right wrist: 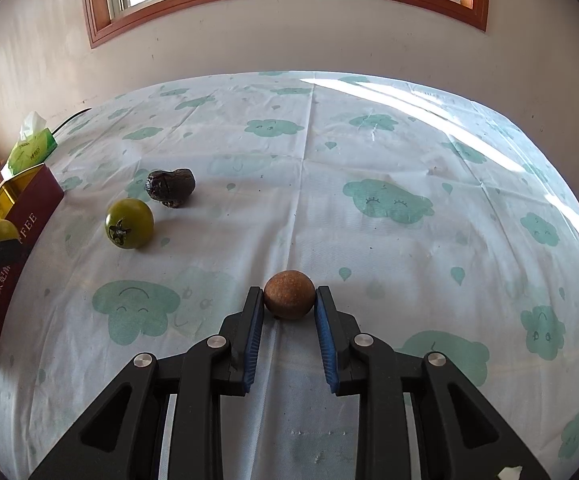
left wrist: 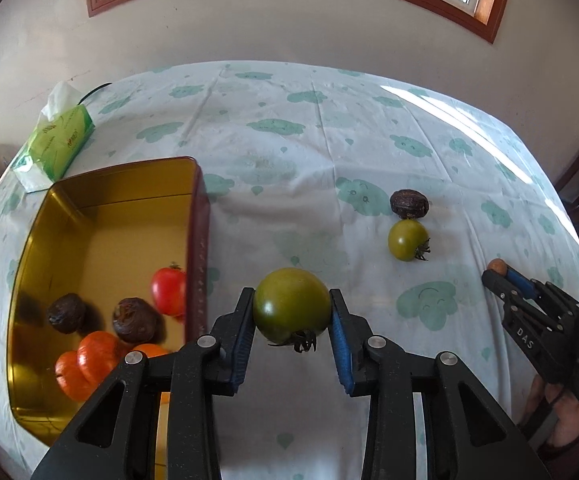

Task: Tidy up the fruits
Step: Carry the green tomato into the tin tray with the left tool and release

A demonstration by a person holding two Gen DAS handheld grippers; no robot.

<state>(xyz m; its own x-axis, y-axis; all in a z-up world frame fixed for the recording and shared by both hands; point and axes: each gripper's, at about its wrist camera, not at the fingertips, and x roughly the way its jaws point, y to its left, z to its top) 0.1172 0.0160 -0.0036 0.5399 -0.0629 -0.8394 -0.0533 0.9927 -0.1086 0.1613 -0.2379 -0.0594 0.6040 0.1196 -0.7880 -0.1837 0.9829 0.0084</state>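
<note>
The left gripper [left wrist: 291, 312] is clamped on a green tomato [left wrist: 291, 305], held just right of the tin [left wrist: 197, 208] — inside lie a red tomato [left wrist: 168, 291], two dark fruits and orange ones. The right gripper [right wrist: 289, 304] pinches a brown ball [right wrist: 289, 295] on the cloth [right wrist: 369, 160]. Another green tomato [right wrist: 129, 223] and a dark fruit [right wrist: 170, 187] sit on the cloth — close together.

Green tomato [left wrist: 291, 304] between left hand-held gripper [left wrist: 292, 314] pads, beside tin [left wrist: 197, 216].

Green tomato [left wrist: 291, 304], brown round fruit [right wrist: 288, 294], both clamped
</note>
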